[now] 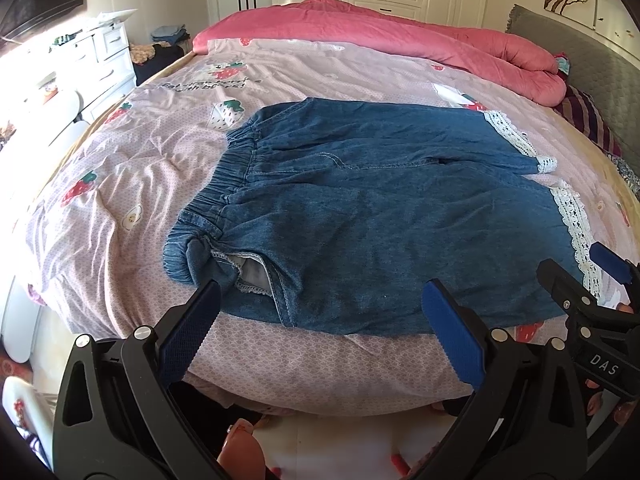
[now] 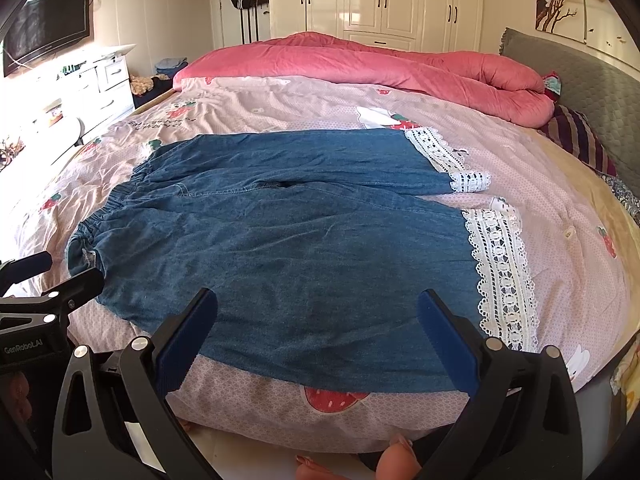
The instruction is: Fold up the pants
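Blue denim pants (image 1: 360,208) with white lace cuffs (image 1: 576,224) lie flat on the bed, elastic waistband (image 1: 224,184) to the left, legs to the right. My left gripper (image 1: 320,300) is open and empty, just above the near edge of the pants by the waist pocket. My right gripper (image 2: 318,308) is open and empty over the near leg (image 2: 320,248), left of its lace cuff (image 2: 500,272). The right gripper also shows in the left wrist view (image 1: 580,268), and the left gripper in the right wrist view (image 2: 60,276).
The bed has a pink strawberry-print cover (image 2: 560,208). A rolled pink quilt (image 2: 360,64) lies at the far side. A grey headboard (image 2: 592,92) and striped pillow (image 2: 576,136) are to the right. White drawers (image 2: 100,88) stand to the left, wardrobes (image 2: 380,0) behind.
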